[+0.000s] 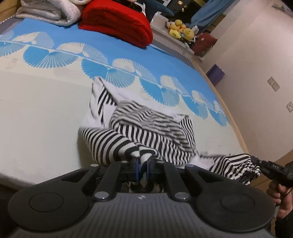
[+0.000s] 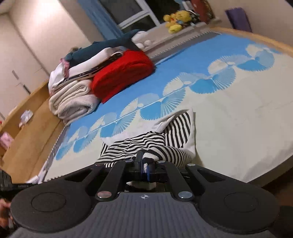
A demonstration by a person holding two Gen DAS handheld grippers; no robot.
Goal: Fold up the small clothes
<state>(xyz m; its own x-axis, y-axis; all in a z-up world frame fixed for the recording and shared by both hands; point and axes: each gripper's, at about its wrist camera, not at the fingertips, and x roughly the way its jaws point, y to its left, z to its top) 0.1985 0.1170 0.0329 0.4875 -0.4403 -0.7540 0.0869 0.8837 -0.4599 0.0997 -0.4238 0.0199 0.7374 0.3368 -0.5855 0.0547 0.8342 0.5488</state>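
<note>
A small black-and-white striped garment (image 1: 150, 131) lies crumpled on the bed near its front edge. My left gripper (image 1: 142, 163) is shut on one edge of it, striped fabric bunched between the blue pads. My right gripper (image 2: 144, 164) is shut on another edge of the same garment (image 2: 164, 142). The right gripper also shows in the left wrist view (image 1: 256, 161) at the far right, holding a stretched striped part. The cloth hangs lifted between the two grippers.
The bed has a blue and cream sheet (image 1: 36, 109) with fan patterns. A folded red blanket (image 1: 117, 23) and folded pale blankets (image 1: 49, 12) are stacked at the far end. Yellow plush toys (image 1: 181, 29) sit on a ledge beyond. The wooden bed frame (image 2: 27, 117) borders the mattress.
</note>
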